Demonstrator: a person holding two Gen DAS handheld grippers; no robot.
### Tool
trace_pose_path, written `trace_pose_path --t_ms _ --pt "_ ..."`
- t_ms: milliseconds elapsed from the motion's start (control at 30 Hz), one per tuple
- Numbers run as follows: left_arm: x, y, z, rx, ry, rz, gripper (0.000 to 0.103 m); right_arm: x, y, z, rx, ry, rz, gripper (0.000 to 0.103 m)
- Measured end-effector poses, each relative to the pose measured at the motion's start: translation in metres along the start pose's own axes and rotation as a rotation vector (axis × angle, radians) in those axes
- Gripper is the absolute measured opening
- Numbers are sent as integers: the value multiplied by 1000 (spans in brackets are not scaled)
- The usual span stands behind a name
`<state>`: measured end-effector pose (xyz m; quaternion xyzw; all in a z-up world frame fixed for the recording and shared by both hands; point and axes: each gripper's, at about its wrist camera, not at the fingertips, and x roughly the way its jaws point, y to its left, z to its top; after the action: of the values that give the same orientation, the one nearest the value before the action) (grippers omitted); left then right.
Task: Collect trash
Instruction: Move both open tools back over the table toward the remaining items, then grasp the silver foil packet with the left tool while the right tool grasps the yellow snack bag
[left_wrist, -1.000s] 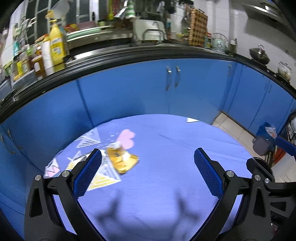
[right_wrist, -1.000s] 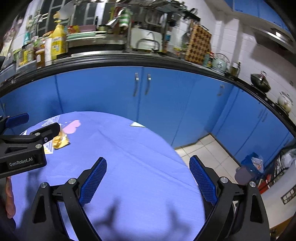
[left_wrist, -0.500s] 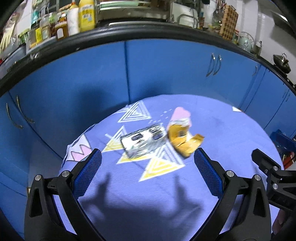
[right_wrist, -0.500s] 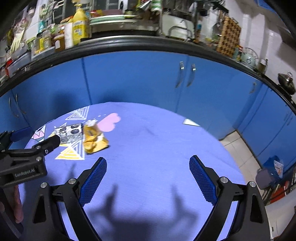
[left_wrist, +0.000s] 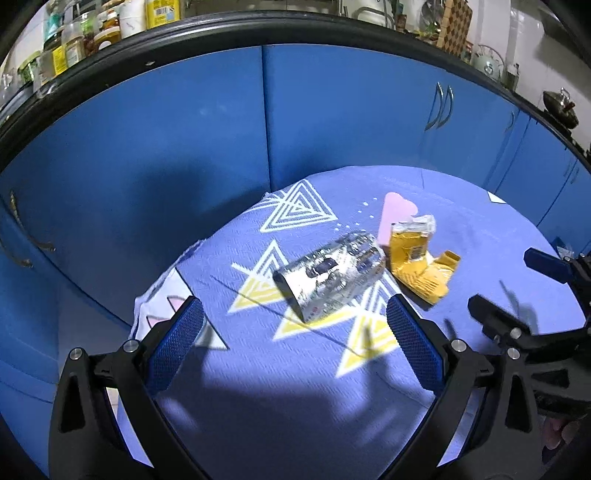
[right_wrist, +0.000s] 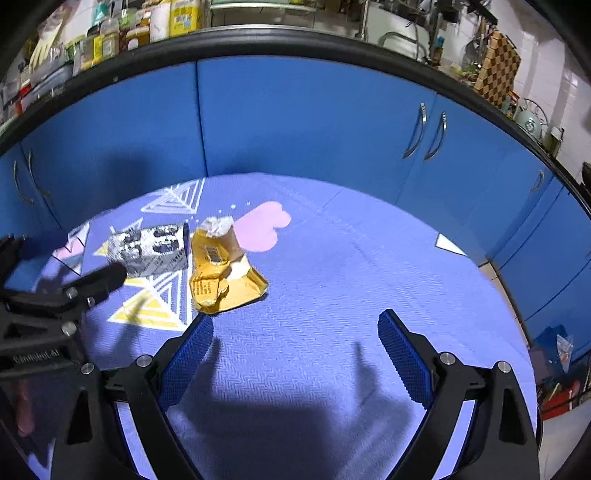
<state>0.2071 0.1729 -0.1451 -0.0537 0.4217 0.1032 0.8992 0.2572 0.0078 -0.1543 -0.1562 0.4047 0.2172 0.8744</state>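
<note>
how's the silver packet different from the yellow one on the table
The silver packet keeps a puffed, block-like shape with dark print; the yellow packet is crumpled and torn open, one end sticking up. The silver packet lies on the cloth's triangle pattern, the yellow packet beside the pink heart. Both lie side by side on the purple tablecloth, ungripped.

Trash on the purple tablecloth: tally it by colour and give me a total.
Silver wrapper: 1
Yellow wrapper: 1
Total: 2, lying side by side on the tablecloth.
</note>
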Motion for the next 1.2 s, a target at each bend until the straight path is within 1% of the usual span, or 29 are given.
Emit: trace_pose_path --t_ms 100,167,267,333,367,433,467,633,667,700,733,833,933,967,1033,1100,1133,1167,1200 --pt "6 -3 2 44 0 9 98 7 4 0 -16 9 3 88" --pt "14 -7 5 76 11 0 98 11 7 -1 -42 14 -5 88" --pt "25 -17 11 132 28 -31 98 10 13 -6 -120 1 -71 88" --pt "33 -25 14 176 28 -26 97 10 13 -7 -126 2 -79 88" --pt "37 -25 16 181 30 -28 95 10 12 -7 -122 4 -78 88" --pt "47 -24 18 172 57 -57 81 11 10 -7 -118 7 -77 88" --pt "47 -21 19 155 54 -78 77 11 10 -7 -120 9 -77 88" --pt "43 -8 20 132 40 -77 54 13 21 1 -126 3 -48 88" --pt "41 -4 19 121 37 -77 52 14 24 2 -126 1 -40 88" --pt "40 2 19 106 34 -76 43 14 28 4 -126 -1 -25 88" --pt "39 8 19 89 35 -82 38 14 32 6 -128 -5 -10 88" --pt "37 23 18 48 33 -84 34 17 42 10 -138 -9 15 88" --pt "36 31 17 27 32 -92 33 24 48 14 -140 -3 26 88" --pt "35 34 17 21 31 -96 33 26 49 15 -138 -3 29 86" --pt "36 32 17 16 32 -97 33 30 49 19 -127 -4 53 77" --pt "34 32 17 13 27 -99 33 31 48 23 -110 6 86 50" --pt "34 31 17 15 26 -98 33 31 48 24 -112 9 89 48" --pt "34 30 17 18 23 -92 33 31 50 25 -121 8 86 40" --pt "34 26 17 20 22 -88 33 30 52 24 -136 9 86 38"
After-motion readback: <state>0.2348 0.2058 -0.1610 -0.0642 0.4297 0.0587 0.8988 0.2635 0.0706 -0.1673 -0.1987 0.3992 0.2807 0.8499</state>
